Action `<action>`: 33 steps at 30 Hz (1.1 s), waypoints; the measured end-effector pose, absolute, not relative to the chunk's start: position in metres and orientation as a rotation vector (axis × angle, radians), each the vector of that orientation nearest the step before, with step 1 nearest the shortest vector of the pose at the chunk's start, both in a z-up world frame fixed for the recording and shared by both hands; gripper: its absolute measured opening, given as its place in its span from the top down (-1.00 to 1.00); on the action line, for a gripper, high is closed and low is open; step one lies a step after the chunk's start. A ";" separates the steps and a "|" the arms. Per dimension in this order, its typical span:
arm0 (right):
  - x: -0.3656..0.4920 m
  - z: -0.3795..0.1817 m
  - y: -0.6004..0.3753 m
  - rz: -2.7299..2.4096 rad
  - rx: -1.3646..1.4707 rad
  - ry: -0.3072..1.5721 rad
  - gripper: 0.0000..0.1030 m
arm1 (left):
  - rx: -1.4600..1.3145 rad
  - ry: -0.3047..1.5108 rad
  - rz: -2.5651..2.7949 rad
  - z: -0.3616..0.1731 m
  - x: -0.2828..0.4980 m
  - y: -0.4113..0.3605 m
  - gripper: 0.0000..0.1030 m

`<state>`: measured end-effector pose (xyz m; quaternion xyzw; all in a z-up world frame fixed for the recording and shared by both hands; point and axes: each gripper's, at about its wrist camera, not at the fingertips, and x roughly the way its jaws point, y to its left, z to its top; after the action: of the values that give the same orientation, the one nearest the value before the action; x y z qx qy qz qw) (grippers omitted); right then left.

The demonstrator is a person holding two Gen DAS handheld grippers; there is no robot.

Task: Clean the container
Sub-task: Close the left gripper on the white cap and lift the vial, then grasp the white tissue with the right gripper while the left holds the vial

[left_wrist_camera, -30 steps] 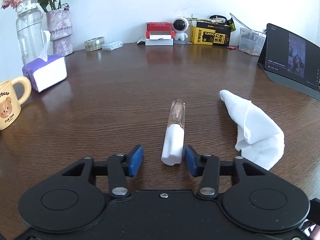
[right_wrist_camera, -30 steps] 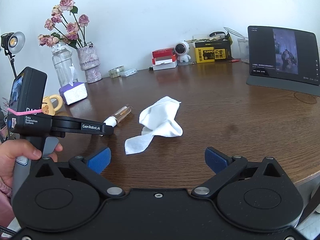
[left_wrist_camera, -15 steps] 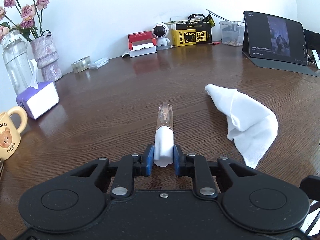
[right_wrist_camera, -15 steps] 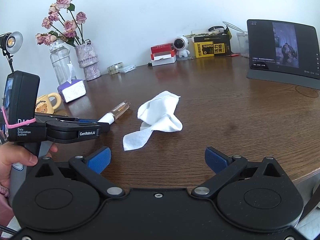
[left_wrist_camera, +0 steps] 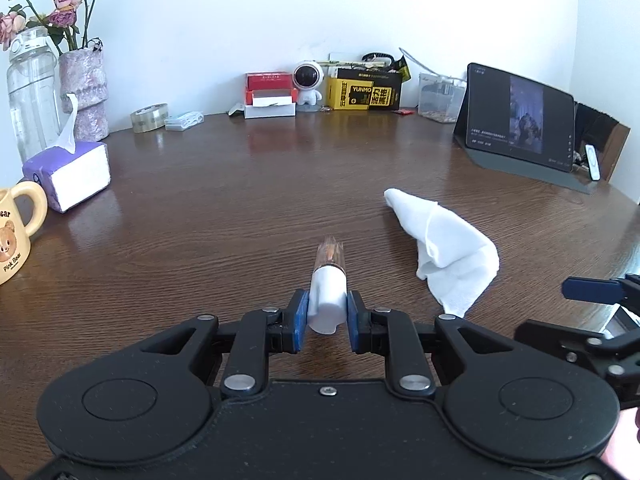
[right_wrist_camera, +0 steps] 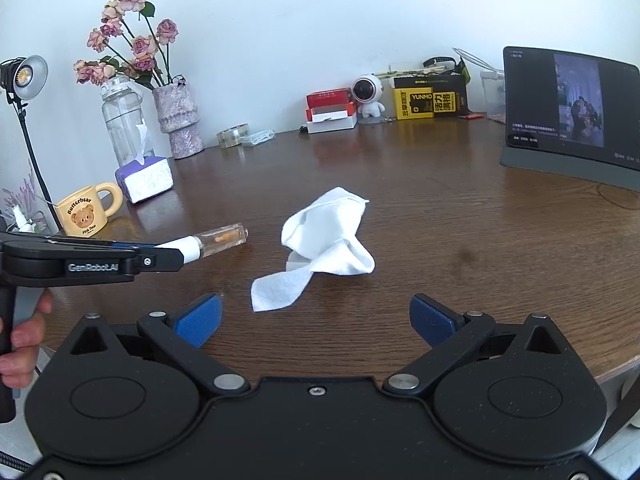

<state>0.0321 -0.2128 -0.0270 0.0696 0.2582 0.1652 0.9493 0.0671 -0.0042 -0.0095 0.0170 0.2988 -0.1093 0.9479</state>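
Observation:
A slim clear bottle (left_wrist_camera: 329, 256) with a white cap points away from me. My left gripper (left_wrist_camera: 327, 312) is shut on the bottle's white cap. In the right wrist view the bottle (right_wrist_camera: 218, 241) sticks out level from the left gripper (right_wrist_camera: 176, 254), just above the brown table (right_wrist_camera: 460, 216). A crumpled white cloth (left_wrist_camera: 444, 248) lies on the table to the right of the bottle. My right gripper (right_wrist_camera: 314, 318) is open, with nothing between its blue pads, and hovers near the front edge just short of the cloth (right_wrist_camera: 324, 244).
At the left stand a yellow bear mug (left_wrist_camera: 14, 236), a purple tissue pack (left_wrist_camera: 70, 172), a clear water bottle (left_wrist_camera: 28, 96) and a vase of roses (left_wrist_camera: 84, 92). Boxes (left_wrist_camera: 366, 90), a tape roll (left_wrist_camera: 150, 118) and a toy astronaut (left_wrist_camera: 308, 86) line the back wall. A tablet (left_wrist_camera: 520, 128) stands at right.
My left gripper closed on the bottle's white cap a second ago and has since lifted it a little off the table. The right gripper stayed open and hardly moved.

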 end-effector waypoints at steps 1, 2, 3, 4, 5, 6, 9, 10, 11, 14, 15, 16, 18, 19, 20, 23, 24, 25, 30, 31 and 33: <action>0.032 -0.026 -0.211 0.338 0.138 0.525 -0.98 | 0.026 0.605 -0.230 -0.008 0.064 -0.002 0.60; 0.032 -0.026 -0.209 0.340 0.134 0.525 -0.98 | 0.015 0.599 -0.232 -0.006 0.063 0.001 0.60; 0.031 -0.025 -0.207 0.342 0.130 0.525 -0.98 | 0.005 0.594 -0.234 -0.005 0.062 0.004 0.60; 0.031 -0.024 -0.205 0.344 0.126 0.524 -0.98 | -0.006 0.588 -0.236 -0.003 0.061 0.006 0.60; 0.031 -0.023 -0.203 0.346 0.122 0.524 -0.98 | -0.014 0.582 -0.236 -0.002 0.059 0.005 0.60; 0.030 -0.023 -0.201 0.348 0.118 0.524 -0.98 | -0.022 0.577 -0.239 -0.001 0.058 0.006 0.60; 0.031 -0.021 -0.197 0.355 0.105 0.524 -0.98 | -0.048 0.567 -0.253 0.003 0.055 0.012 0.60; 0.030 -0.021 -0.195 0.355 0.102 0.525 -0.98 | -0.056 0.564 -0.258 0.004 0.054 0.014 0.60; 0.030 -0.020 -0.194 0.354 0.100 0.527 -0.98 | -0.065 0.563 -0.264 0.006 0.053 0.016 0.60; 0.029 -0.019 -0.189 0.350 0.092 0.533 -0.98 | -0.085 0.563 -0.282 0.010 0.051 0.020 0.61; 0.029 -0.019 -0.187 0.351 0.087 0.531 -0.98 | -0.089 0.561 -0.287 0.011 0.051 0.021 0.61; 0.029 -0.018 -0.186 0.352 0.083 0.529 -0.98 | -0.094 0.559 -0.292 0.012 0.051 0.022 0.61; 0.029 -0.017 -0.183 0.354 0.074 0.526 -0.98 | -0.103 0.556 -0.302 0.013 0.050 0.024 0.61; 0.029 -0.016 -0.182 0.355 0.070 0.524 -0.98 | -0.108 0.554 -0.307 0.014 0.050 0.025 0.61; 0.029 -0.016 -0.180 0.356 0.066 0.523 -0.98 | -0.113 0.552 -0.312 0.015 0.050 0.026 0.62; 0.040 -0.016 -0.182 0.355 0.074 0.533 -0.98 | -0.127 0.547 -0.327 0.017 0.050 0.030 0.62; 0.044 -0.016 -0.184 0.355 0.079 0.537 -0.98 | -0.131 0.545 -0.332 0.018 0.049 0.031 0.62; 0.049 -0.017 -0.185 0.354 0.083 0.542 -0.98 | -0.136 0.543 -0.337 0.019 0.049 0.032 0.62; 0.070 -0.018 -0.190 0.351 0.104 0.564 -0.98 | -0.160 0.535 -0.362 0.022 0.048 0.038 0.63; 0.075 -0.018 -0.192 0.351 0.108 0.568 -0.98 | -0.167 0.533 -0.360 0.020 0.042 0.041 0.63; 0.083 -0.019 -0.194 0.349 0.117 0.577 -0.84 | -0.179 0.532 -0.359 0.017 0.036 0.046 0.64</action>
<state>0.0834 -0.1940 -0.0189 0.0573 0.2828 0.1713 0.9420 0.0365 0.0462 0.0173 -0.0877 0.2612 -0.1762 0.9450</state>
